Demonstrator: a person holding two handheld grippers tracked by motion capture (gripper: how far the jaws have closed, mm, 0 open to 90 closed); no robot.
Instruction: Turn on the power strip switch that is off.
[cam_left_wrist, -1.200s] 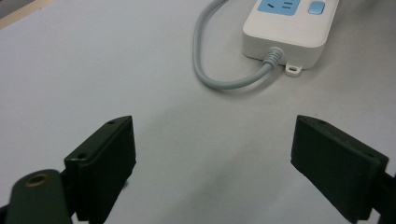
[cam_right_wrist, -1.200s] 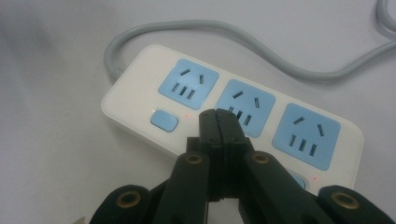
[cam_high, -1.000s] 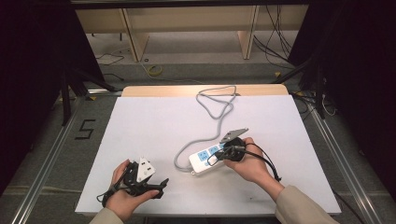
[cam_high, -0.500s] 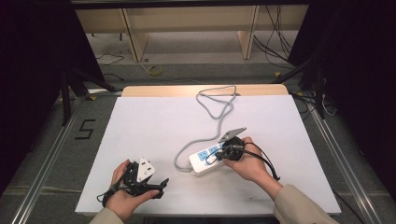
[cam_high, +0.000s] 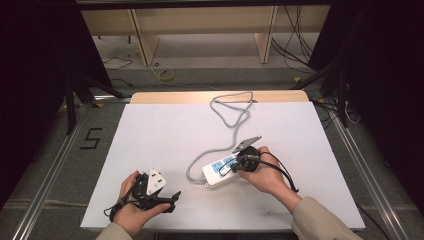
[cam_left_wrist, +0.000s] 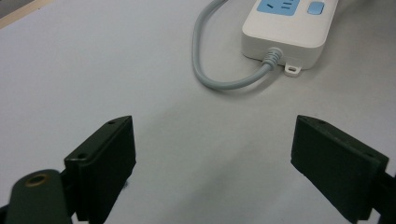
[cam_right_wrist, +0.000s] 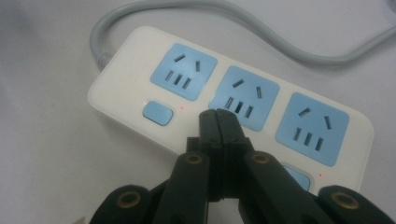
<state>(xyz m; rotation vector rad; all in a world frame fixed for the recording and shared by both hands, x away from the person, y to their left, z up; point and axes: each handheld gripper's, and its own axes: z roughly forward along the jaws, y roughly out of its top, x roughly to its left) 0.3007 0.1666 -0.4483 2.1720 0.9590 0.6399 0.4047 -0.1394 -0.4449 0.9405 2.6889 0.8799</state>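
Item: white power strip (cam_high: 226, 169), lying flat on the white desk (cam_high: 165, 135), right of centre; long axis runs diagonally, cord end toward the left claw. Right claw (cam_right_wrist: 218, 116): jaws pressed together, empty, tips over the middle switch row, clearly the nearer. Left claw (cam_left_wrist: 212, 144): wide open, empty, well apart from the strip.

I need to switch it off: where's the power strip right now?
In the high view the power strip lies on the white table, right of centre near the front, under the shut right gripper.
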